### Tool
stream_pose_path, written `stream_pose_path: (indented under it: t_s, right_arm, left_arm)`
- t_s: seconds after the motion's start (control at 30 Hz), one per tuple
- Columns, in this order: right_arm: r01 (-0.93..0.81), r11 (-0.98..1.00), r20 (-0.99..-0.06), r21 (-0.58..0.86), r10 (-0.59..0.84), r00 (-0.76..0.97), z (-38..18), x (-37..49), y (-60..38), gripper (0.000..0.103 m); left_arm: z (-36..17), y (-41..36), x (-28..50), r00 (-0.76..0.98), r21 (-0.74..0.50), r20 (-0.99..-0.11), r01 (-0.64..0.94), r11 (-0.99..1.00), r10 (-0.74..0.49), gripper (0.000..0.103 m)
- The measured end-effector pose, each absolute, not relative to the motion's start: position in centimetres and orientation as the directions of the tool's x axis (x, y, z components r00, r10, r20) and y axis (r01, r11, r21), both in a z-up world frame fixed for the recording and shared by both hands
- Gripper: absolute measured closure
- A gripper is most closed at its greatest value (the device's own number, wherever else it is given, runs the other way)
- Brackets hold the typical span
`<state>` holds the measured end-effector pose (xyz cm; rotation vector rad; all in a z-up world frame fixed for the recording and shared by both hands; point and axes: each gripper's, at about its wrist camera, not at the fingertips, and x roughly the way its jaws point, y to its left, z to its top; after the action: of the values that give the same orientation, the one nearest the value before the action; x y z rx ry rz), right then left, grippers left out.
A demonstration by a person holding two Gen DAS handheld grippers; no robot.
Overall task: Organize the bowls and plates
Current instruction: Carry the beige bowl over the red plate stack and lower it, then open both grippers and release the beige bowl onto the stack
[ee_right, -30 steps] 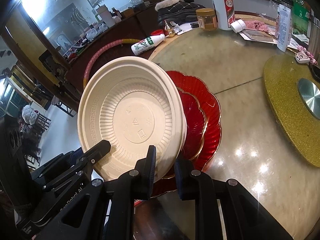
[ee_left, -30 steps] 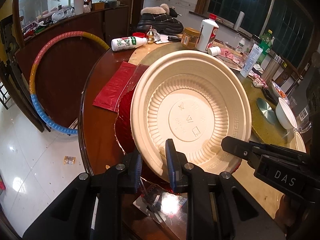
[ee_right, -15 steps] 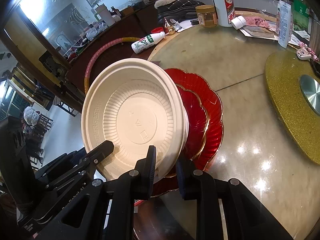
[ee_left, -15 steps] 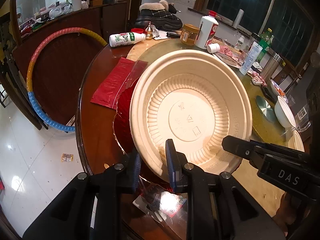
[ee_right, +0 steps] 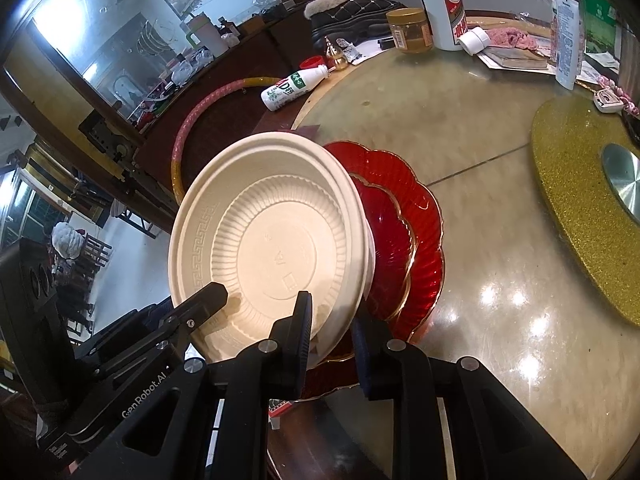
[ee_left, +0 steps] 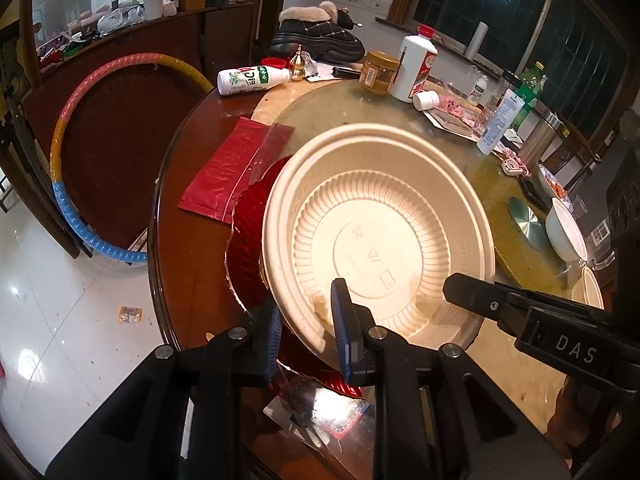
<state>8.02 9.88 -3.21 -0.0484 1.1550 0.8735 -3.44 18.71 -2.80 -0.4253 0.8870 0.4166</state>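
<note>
Both wrist cams close, facing shared bowl (ee_left: 376, 236) (ee_right: 272, 248), opposite sides.

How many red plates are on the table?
2. A small red plate sits stacked on a big scalloped red plate, right under the cream bowl both grippers hold. The bowl may hide more.

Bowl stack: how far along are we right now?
Done: two red plates lie nested on the table, small one inside the large.

In hand: both the left gripper and the right gripper pinch the near rim of the cream bowl, tilted above the plates.

Left: setting it down, then the white bowls at the table's far right, untouched.
</note>
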Motion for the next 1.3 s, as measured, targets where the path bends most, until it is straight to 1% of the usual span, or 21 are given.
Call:
stream_pose_path:
  t_s: [0.2, 0.3, 0.37, 0.4, 0.43, 0.5, 0.63, 0.7, 0.8, 0.83, 0.9, 0.93, 0.97, 1.1, 1.13, 1.3]
  right_arm:
    - [-0.615, 0.682, -0.805, 0.396, 0.58, 0.125, -3.1, 8.4, 9.9, 0.082]
    - [-0.612, 0.684, -0.803, 0.396, 0.581, 0.129, -3.1, 8.7, 9.8, 0.081]
    - [-0.609, 0.684, -0.801, 0.4, 0.584, 0.13, -3.1, 8.9, 9.8, 0.078]
    - [-0.607, 0.686, -0.802, 0.4, 0.583, 0.13, -3.2, 9.0, 9.8, 0.076]
    - [-0.605, 0.687, -0.8, 0.403, 0.585, 0.131, -3.2, 9.1, 9.7, 0.071]
    - [-0.599, 0.687, -0.797, 0.41, 0.589, 0.131, -3.2, 9.3, 9.7, 0.064]
    - [-0.589, 0.687, -0.787, 0.425, 0.602, 0.134, -3.2, 9.6, 9.4, 0.063]
    - [-0.582, 0.687, -0.78, 0.435, 0.61, 0.137, -3.1, 9.9, 9.1, 0.059]
    - [-0.567, 0.685, -0.766, 0.458, 0.628, 0.14, -2.9, 10.2, 8.6, 0.051]
    - [-0.56, 0.683, -0.759, 0.468, 0.636, 0.141, -2.9, 10.3, 8.4, 0.047]
    - [-0.548, 0.677, -0.743, 0.491, 0.654, 0.143, -2.8, 10.6, 8.0, 0.04]
    - [-0.54, 0.673, -0.732, 0.506, 0.666, 0.144, -2.7, 10.7, 7.7, 0.035]
    - [-0.534, 0.668, -0.724, 0.518, 0.675, 0.142, -2.7, 10.8, 7.6, 0.033]
    - [-0.5, 0.646, -0.698, 0.576, 0.708, 0.11, -2.8, 11.3, 6.6, 0.026]
    - [-0.488, 0.644, -0.693, 0.589, 0.713, 0.106, -2.9, 11.4, 6.3, 0.023]
    - [-0.416, 0.624, -0.664, 0.662, 0.745, 0.06, -3.9, 12.6, 4.2, 0.007]
  left_arm:
    - [-2.4, 18.9, -3.3, 0.57, -0.183, -0.803, -0.514, 0.838, 0.174, 0.081]
    - [-2.2, 18.9, -3.0, 0.571, -0.186, -0.803, -0.511, 0.839, 0.17, 0.077]
    - [-2.2, 19.0, -2.9, 0.567, -0.18, -0.805, -0.513, 0.839, 0.174, 0.057]
    - [-2.1, 19.0, -2.9, 0.571, -0.18, -0.802, -0.512, 0.84, 0.176, 0.054]
    - [-2.1, 19.0, -2.9, 0.572, -0.178, -0.8, -0.512, 0.84, 0.179, 0.049]
    - [-1.9, 19.0, -2.9, 0.576, -0.179, -0.797, -0.511, 0.841, 0.18, 0.048]
    - [-1.2, 19.2, -3.2, 0.588, -0.17, -0.78, -0.526, 0.834, 0.212, 0.048]
    - [-0.8, 19.3, -3.6, 0.596, -0.164, -0.768, -0.536, 0.828, 0.234, 0.046]
    - [-0.2, 19.5, -4.2, 0.613, -0.168, -0.741, -0.563, 0.809, 0.273, 0.042]
    - [0.0, 19.5, -4.3, 0.621, -0.172, -0.731, -0.57, 0.803, 0.284, 0.041]
    - [0.5, 19.6, -4.7, 0.636, -0.184, -0.705, -0.59, 0.786, 0.313, 0.037]
    - [0.7, 19.7, -4.8, 0.643, -0.192, -0.694, -0.598, 0.779, 0.323, 0.033]
    - [1.0, 19.7, -5.0, 0.655, -0.208, -0.681, -0.601, 0.772, 0.327, 0.029]
    - [2.2, 19.3, -5.3, 0.704, -0.276, -0.627, -0.601, 0.75, 0.333, 0.024]
    - [2.4, 19.0, -5.1, 0.711, -0.281, -0.619, -0.598, 0.751, 0.335, 0.021]
    - [3.6, 16.1, -3.2, 0.748, -0.264, -0.593, -0.53, 0.806, 0.298, 0.02]
